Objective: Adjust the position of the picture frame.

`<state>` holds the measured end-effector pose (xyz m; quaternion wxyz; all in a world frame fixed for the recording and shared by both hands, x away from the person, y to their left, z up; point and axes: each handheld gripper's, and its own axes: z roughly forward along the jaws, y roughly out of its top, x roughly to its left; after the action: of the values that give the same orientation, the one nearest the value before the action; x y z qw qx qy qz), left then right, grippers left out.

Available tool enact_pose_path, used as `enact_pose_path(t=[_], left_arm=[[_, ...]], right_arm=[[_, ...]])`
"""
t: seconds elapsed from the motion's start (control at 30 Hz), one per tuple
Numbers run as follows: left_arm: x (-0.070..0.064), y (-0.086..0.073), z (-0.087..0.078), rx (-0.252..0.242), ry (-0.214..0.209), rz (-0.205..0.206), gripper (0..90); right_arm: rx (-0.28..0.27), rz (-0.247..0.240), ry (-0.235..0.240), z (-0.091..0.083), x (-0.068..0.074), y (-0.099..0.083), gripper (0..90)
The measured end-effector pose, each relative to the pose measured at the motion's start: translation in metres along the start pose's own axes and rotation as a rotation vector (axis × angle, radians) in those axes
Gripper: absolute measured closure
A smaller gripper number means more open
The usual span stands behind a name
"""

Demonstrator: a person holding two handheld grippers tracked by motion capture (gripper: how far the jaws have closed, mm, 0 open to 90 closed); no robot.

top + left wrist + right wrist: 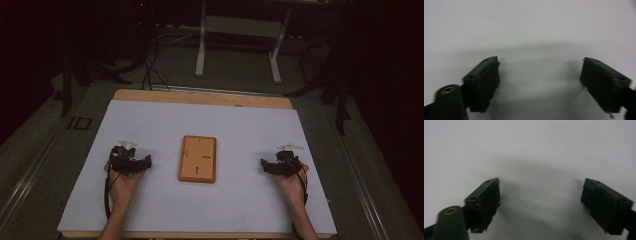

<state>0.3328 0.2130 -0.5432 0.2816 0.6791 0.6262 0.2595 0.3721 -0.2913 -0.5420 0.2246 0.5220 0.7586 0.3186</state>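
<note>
Item one, my left gripper point(131, 162): at 9 o'clock of the board point(198, 158), well apart; jaws wide, nothing between them; white sheet point(529, 30) beneath. Item two, my right gripper point(281, 164): at 3 o'clock, jaws wide, empty. Board: flat at sheet centre, with small dark marks, possibly holes.
</note>
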Motion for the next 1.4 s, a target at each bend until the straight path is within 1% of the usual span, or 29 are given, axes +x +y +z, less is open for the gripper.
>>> enact_pose_path(t=[0.03,0.07,0.1,0.13,0.17,0.23,0.27,0.3,0.37,0.43,0.47,0.5,0.53,0.57,0.6,0.63,0.67,0.73,0.77,0.8,0.83,0.9,1.0,1.07,1.13,1.2,1.33,1.37,1.4], left_arm=[[0.000,0.002,-0.005,0.025,-0.010,0.013,35.9],[0.000,0.002,-0.005,0.025,-0.010,0.013,38.6],[-0.001,0.003,-0.006,0.036,-0.017,0.030,38.6],[-0.001,0.003,-0.007,0.042,-0.022,0.036,40.1],[-0.003,0.004,-0.010,0.047,-0.045,0.042,43.0],[-0.004,0.005,-0.012,0.046,-0.072,0.046,44.3],[-0.004,0.005,-0.012,0.046,-0.072,0.046,44.5],[-0.006,0.006,-0.014,0.049,-0.083,0.053,44.6],[-0.008,0.009,-0.017,0.050,-0.106,0.062,44.7],[-0.011,0.013,-0.022,0.054,-0.146,0.065,46.2],[-0.012,0.015,-0.023,0.059,-0.159,0.071,46.4],[-0.014,0.020,-0.025,0.077,-0.183,0.092,46.8],[-0.014,0.020,-0.025,0.077,-0.183,0.092,47.3],[-0.016,0.026,-0.026,0.096,-0.207,0.109,47.8],[-0.017,0.030,-0.027,0.108,-0.221,0.116,48.2],[-0.017,0.030,-0.027,0.108,-0.221,0.116,48.6],[-0.019,0.037,-0.028,0.119,-0.238,0.120,49.4],[-0.022,0.045,-0.029,0.112,-0.249,0.117,52.0],[-0.022,0.045,-0.029,0.112,-0.249,0.117,53.4],[-0.027,0.053,-0.031,0.108,-0.253,0.124,54.6],[-0.027,0.053,-0.031,0.108,-0.253,0.124,55.8],[-0.032,0.061,-0.031,0.121,-0.266,0.136,56.5],[-0.041,0.072,-0.029,0.148,-0.289,0.149,57.8],[-0.048,0.080,-0.027,0.177,-0.308,0.166,57.8],[-0.050,0.083,-0.026,0.185,-0.315,0.171,57.8],[-0.062,0.095,-0.021,0.228,-0.370,0.191,57.8],[-0.067,0.099,-0.018,0.249,-0.385,0.198,57.8],[-0.076,0.103,-0.010,0.297,-0.396,0.203,58.0],[-0.076,0.103,-0.010,0.297,-0.396,0.203,58.1]], right_arm=[[-0.011,-0.009,0.011,-0.003,0.000,-0.001,26.9],[-0.014,-0.013,0.012,-0.004,-0.001,-0.001,31.3],[-0.014,-0.013,0.012,-0.004,-0.001,-0.001,31.3],[-0.022,-0.020,0.017,-0.006,-0.001,-0.002,37.0],[-0.031,-0.017,0.022,-0.008,-0.003,-0.003,42.7],[-0.046,-0.013,0.031,-0.010,-0.004,-0.004,46.6],[-0.055,-0.015,0.031,-0.012,-0.004,-0.004,47.9],[-0.072,-0.016,0.029,-0.014,-0.004,-0.003,49.2],[-0.081,-0.014,0.031,-0.015,-0.004,-0.003,49.8],[-0.109,-0.019,0.024,-0.019,-0.003,-0.003,50.8],[-0.113,-0.018,0.023,-0.019,-0.003,-0.003,50.7],[-0.118,-0.017,0.021,-0.019,-0.003,-0.003,50.5],[-0.118,-0.017,0.021,-0.019,-0.003,-0.003,50.5],[-0.123,-0.014,0.028,-0.019,-0.002,-0.003,49.6],[-0.123,-0.015,0.030,-0.019,-0.002,-0.003,49.3],[-0.123,-0.015,0.030,-0.019,-0.002,-0.003,49.3],[-0.127,-0.015,0.030,-0.019,-0.002,-0.003,49.4],[-0.134,-0.020,0.029,-0.019,-0.001,-0.003,49.4],[-0.138,-0.020,0.029,-0.020,-0.001,-0.003,49.4],[-0.141,-0.021,0.027,-0.020,-0.001,-0.003,49.4],[-0.144,-0.022,0.025,-0.020,-0.002,-0.003,49.4],[-0.144,-0.021,0.026,-0.021,-0.002,-0.003,49.5],[-0.146,-0.018,0.025,-0.022,-0.004,-0.004,49.5],[-0.148,-0.017,0.024,-0.022,-0.004,-0.004,49.5],[-0.148,-0.017,0.024,-0.022,-0.004,-0.004,49.5],[-0.149,-0.020,0.026,-0.023,-0.004,-0.005,49.6],[-0.147,-0.022,0.025,-0.023,-0.004,-0.005,49.5],[-0.143,-0.027,0.028,-0.022,-0.004,-0.005,49.4],[-0.144,-0.028,0.027,-0.022,-0.003,-0.005,49.3]])
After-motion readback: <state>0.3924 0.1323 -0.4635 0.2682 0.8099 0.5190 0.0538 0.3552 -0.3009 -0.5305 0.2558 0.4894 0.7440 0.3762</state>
